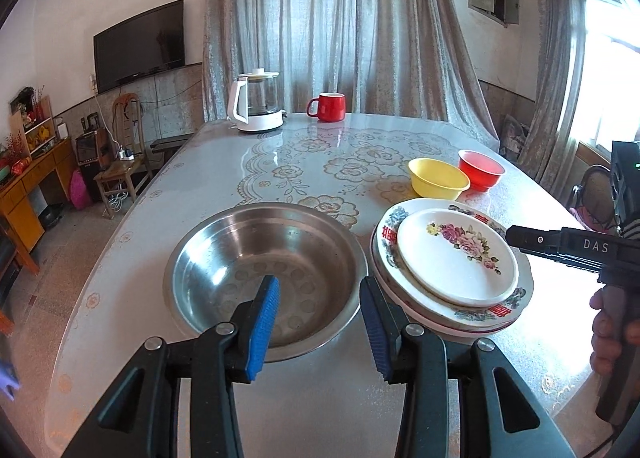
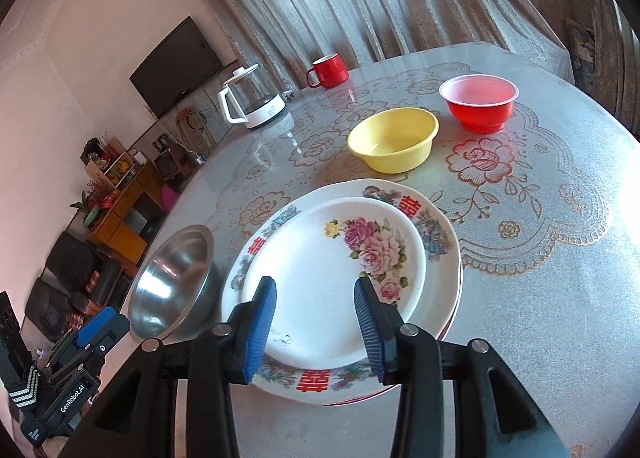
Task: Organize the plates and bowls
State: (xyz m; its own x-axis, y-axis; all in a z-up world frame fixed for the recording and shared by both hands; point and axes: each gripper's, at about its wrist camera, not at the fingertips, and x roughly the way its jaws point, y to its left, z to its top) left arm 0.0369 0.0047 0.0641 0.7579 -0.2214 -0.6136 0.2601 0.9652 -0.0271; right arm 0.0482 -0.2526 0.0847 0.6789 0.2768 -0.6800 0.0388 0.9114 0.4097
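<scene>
Judging by their glaze, the plates [image 2: 340, 278] are stiff, slick and breakable — heavy enough as a stack that a pinch on the rim, not the face, looks the safest hold, one plate at a time. A small white plate with pink roses lies on a wider one edged with red characters and blue flowers, with at least one more rim beneath, all near the bench's [image 2: 560, 298] front edge. Just left of them sits a steel bowl [image 1: 266, 278], shiny, thin-walled and probably light; its lip would take a grip. Farther back, toward the right edge, stand a yellow bowl [image 2: 394, 140] and a red bowl [image 2: 478, 102], likely plastic, light and forgiving. The left hand-held gripper [image 1: 318, 324] hangs partly open over the steel bowl's near rim, holding nothing; the right hand-held gripper [image 2: 316, 324] is likewise partly open above the small plate — empty.
</scene>
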